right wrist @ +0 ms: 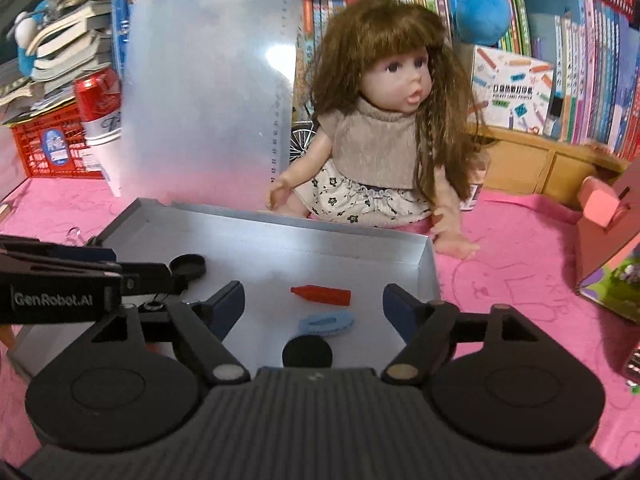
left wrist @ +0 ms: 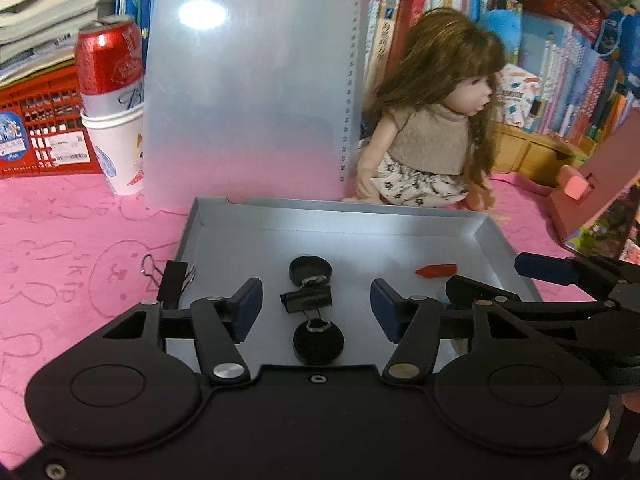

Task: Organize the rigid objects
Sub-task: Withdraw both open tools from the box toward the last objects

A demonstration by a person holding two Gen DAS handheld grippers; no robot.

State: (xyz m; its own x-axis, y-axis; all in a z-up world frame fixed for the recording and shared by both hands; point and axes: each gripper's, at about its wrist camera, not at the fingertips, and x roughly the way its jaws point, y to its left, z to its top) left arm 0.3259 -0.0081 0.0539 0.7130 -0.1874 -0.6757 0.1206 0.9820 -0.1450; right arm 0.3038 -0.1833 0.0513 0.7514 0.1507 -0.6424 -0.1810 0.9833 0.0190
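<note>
A shallow grey tray [left wrist: 492, 240] is sitting open on the pink cloth under me. Inside it, 1 black binder clip with round black handle pads [left wrist: 308, 299] is lying flat, a red crayon [right wrist: 321, 293] is lying on its side, and a blue oval clip [right wrist: 327, 325] is resting just beside a black round cap [right wrist: 307, 351]. Another black binder clip [left wrist: 170, 282] is lying against the tray's left rim.

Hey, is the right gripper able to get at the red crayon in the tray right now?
Probably yes. The right gripper is open, and the red crayon lies alone on the tray floor between its fingers, with nothing covering it; the blue clip sits just nearer.
</note>
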